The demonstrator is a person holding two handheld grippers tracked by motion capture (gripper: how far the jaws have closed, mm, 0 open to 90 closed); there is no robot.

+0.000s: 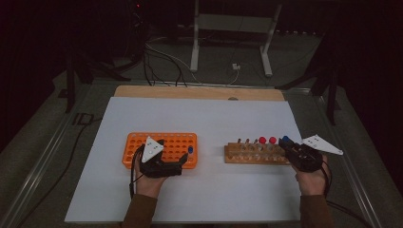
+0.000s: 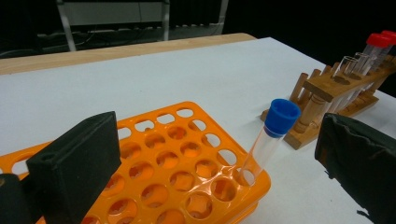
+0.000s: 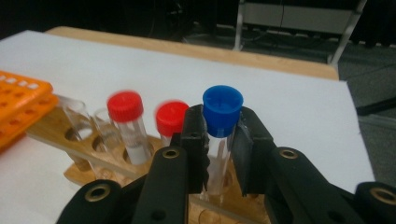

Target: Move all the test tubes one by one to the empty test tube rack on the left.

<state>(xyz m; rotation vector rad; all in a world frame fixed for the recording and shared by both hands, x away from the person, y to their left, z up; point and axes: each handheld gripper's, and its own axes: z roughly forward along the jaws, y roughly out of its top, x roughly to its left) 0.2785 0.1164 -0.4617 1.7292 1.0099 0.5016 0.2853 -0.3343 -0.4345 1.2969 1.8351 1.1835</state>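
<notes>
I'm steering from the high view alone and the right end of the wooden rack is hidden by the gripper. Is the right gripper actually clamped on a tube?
Observer: Yes. The right gripper is shut on the blue-capped tube, just under its cap.
Operator: Is that tube in the wooden rack?
Observer: Its lower end stands in the wooden rack, beside two red-capped tubes.
Operator: And the left gripper?
Observer: The left gripper is open over the orange rack, beside another blue-capped tube leaning in a corner hole.

A clear test tube (image 3: 218,140) with a blue screw cap (image 3: 222,109) stands upright at the right end of the wooden rack (image 1: 254,154), just beside two red-capped tubes (image 3: 127,122), clamped below its cap between the right tongs (image 3: 219,151).
</notes>
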